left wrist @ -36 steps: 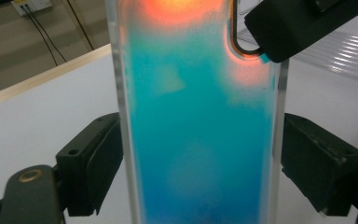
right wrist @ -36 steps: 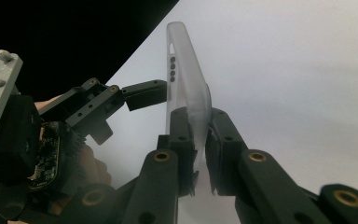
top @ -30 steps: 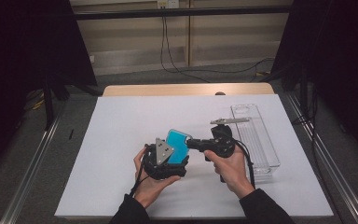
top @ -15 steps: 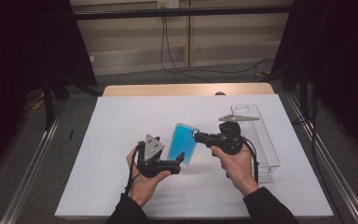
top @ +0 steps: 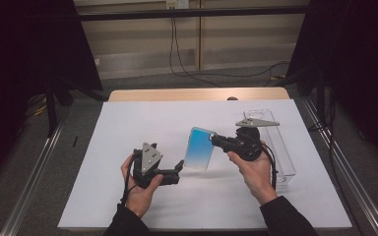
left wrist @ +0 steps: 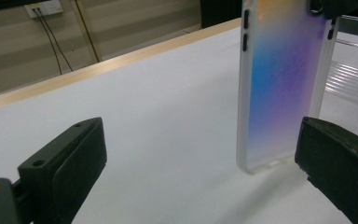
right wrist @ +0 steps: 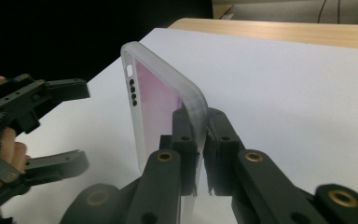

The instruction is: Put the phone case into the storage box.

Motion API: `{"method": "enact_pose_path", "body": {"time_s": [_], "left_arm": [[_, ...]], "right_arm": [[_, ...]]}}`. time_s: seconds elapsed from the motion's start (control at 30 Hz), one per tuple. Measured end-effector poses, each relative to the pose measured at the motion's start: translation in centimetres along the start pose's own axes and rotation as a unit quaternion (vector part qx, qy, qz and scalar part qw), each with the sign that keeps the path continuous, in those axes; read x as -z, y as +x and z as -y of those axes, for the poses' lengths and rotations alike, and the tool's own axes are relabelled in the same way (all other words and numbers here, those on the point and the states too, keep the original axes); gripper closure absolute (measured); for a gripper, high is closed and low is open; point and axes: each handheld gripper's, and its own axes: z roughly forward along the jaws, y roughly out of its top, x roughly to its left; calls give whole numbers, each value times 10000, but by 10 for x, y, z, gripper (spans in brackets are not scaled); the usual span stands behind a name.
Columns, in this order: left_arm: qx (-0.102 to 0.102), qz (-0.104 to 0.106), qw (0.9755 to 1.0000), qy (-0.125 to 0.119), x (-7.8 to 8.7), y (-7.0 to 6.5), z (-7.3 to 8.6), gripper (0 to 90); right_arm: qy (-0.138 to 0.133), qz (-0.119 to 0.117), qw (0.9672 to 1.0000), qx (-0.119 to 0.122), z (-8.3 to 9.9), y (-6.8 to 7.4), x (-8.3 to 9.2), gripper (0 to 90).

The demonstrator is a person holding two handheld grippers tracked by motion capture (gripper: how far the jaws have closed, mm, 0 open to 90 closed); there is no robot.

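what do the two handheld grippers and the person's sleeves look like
Both the left gripper and the right gripper are matt black with two blocky jaws, brass-coloured pivot pins and small screw holes. Each carries a grey three-cornered plate on top, drilled with small holes, and trails a black cable. The person wears dark long sleeves down to the wrists.

- Overhead light brightens the white table (top: 142,123); the surroundings stay dark.
- A soft shadow lies under the phone case (top: 199,148), beside the open left fingers (top: 179,167).
- Nearest gripper parts blur in both gripper views.
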Motion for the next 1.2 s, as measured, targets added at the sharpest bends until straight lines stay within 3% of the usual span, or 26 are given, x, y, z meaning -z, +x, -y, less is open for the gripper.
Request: {"method": "enact_pose_path", "body": {"time_s": [0.2,0.4,0.83,1.1,1.2], "left_arm": [[172,-96,9998,0,13,17,8,25],[375,-425,9984,15,26,28,16,20],[277,-511,9982,-129,46,37,26,29],[404,-524,9969,-432,49,40,31,31],[489,-567,9963,-424,49,41,34,21]], "right_arm": [[-145,188,9996,144,-4,-5,3,833],[-288,263,9991,177,-5,-8,8,834],[-522,311,9977,305,-7,-13,17,840],[-635,408,9966,319,-8,-21,26,844],[-647,477,9963,301,-9,-24,30,844]]}}
